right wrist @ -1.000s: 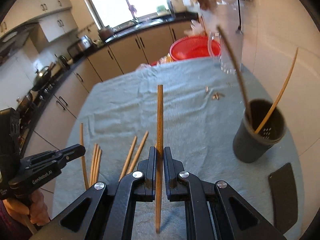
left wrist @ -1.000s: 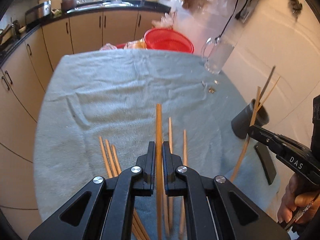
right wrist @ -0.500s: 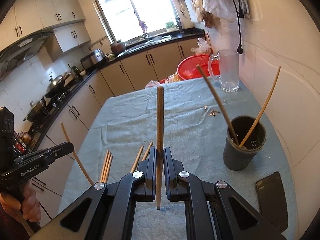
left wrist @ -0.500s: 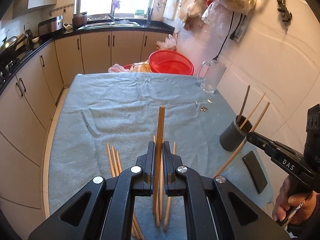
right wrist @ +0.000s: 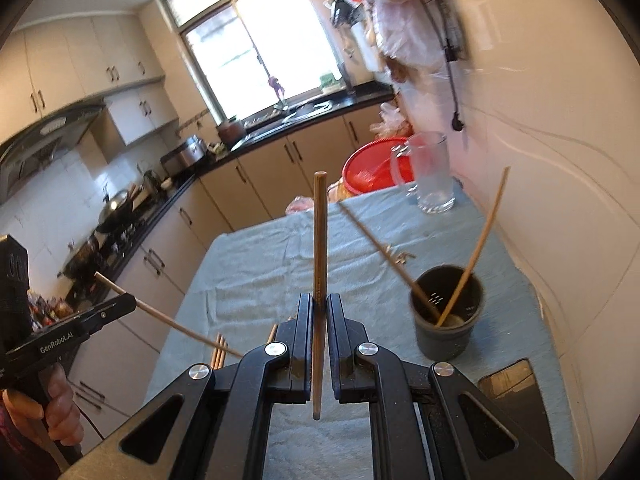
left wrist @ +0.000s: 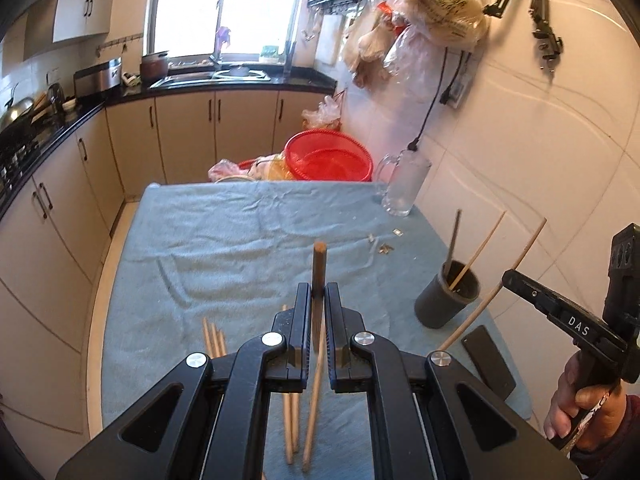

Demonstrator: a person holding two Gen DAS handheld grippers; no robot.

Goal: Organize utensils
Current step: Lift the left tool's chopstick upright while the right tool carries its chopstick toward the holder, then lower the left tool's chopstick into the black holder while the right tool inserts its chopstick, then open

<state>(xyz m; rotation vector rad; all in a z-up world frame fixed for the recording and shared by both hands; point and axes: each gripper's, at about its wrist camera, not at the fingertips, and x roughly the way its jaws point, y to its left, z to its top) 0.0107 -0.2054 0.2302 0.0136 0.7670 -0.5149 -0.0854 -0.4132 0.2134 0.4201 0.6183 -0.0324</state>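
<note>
**Two chopsticks lifted, holder not yet reached**

Mid-carry, judged from the frames. Left gripper (left wrist: pixel 319 300) clamped tight on one chopstick (left wrist: pixel 319 264), held roughly upright, lower end hanging clear above the blue cloth (left wrist: pixel 240 240). Right gripper (right wrist: pixel 319 304) likewise closed on a second chopstick (right wrist: pixel 320 240), upper end high, lower end below the jaws and off the table.

Dark cup holder (right wrist: pixel 446 320) standing on the cloth by the tiled wall, two chopsticks already leaning inside. Right gripper nearer to it; left one well apart. More loose chopsticks (left wrist: pixel 214 336) lying flat on the cloth under the left gripper, still to collect. Black phone-like slab (left wrist: pixel 488 360) flat beside the holder. Glass mug (left wrist: pixel 404 184) and red basin (left wrist: pixel 328 156) at the far edge, not involved.

Next, probably: bring the right stick over the holder mouth, lower end first, clear of the two leaning sticks, then release. Same for the left. Risk: nudging the leaning sticks or tipping the light cup.
</note>
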